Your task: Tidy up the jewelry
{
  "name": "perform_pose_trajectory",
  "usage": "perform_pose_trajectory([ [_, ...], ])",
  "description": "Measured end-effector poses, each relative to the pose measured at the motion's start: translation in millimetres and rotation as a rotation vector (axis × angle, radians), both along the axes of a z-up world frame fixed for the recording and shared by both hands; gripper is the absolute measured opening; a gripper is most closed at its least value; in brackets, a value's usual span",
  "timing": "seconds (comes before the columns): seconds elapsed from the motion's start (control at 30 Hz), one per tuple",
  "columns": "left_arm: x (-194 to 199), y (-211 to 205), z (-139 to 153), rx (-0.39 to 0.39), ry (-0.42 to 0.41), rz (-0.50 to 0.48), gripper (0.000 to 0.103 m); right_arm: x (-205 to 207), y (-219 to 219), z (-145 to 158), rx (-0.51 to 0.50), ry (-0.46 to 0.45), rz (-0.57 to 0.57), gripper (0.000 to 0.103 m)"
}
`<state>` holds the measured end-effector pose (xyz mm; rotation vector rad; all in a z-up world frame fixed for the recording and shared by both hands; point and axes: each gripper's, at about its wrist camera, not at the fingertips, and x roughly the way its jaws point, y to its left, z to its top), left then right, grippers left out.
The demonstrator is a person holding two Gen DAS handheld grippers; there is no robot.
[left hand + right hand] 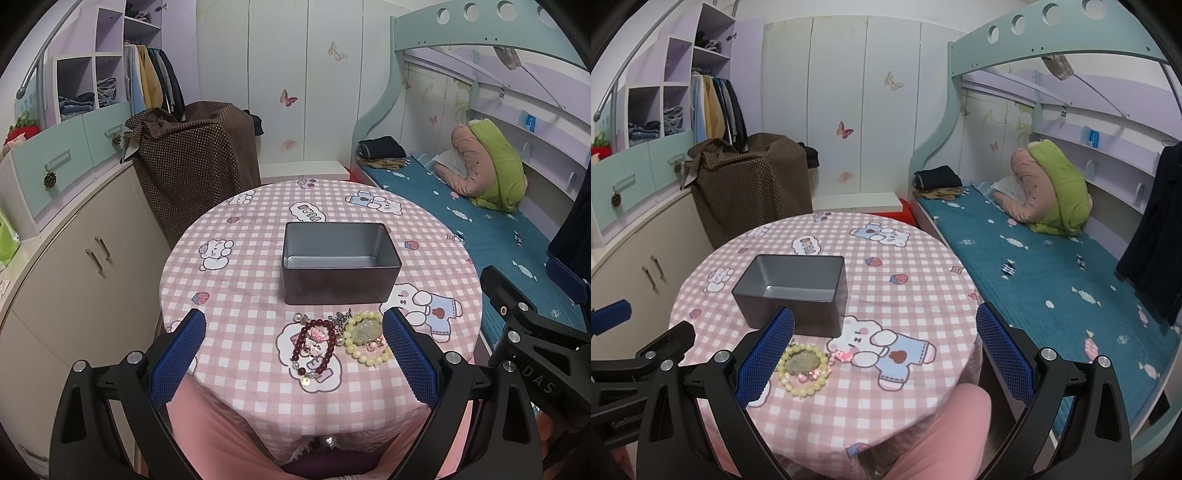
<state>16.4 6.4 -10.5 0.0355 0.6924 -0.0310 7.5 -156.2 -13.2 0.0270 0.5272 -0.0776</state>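
Observation:
A dark grey open tin box (340,262) stands empty on the round table with the pink checked cloth (243,280); it also shows in the right wrist view (792,291). In front of it lie a dark red bead bracelet (314,345), a yellow bead bracelet with a pale green stone (365,338), and small silver pieces (341,318). The yellow bracelet (803,367) shows in the right wrist view too. My left gripper (293,356) is open and empty, its fingers either side of the jewelry. My right gripper (884,354) is open and empty, just right of the yellow bracelet.
A bed with a blue cover (1034,269) runs along the right of the table. A cream cabinet (74,266) and a brown dotted covered item (192,162) stand at the left. The right gripper's body (535,332) hangs at the table's right edge. A pink-clad knee (945,435) is below the table.

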Motion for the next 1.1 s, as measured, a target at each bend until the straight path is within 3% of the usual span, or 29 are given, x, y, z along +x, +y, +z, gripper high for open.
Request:
perform_pose_trajectory([
  [1.1,4.6,-0.4,-1.6,-0.009,0.017,-0.003,0.093,5.5,2.2,-4.7,0.006,0.023,-0.001,0.096],
])
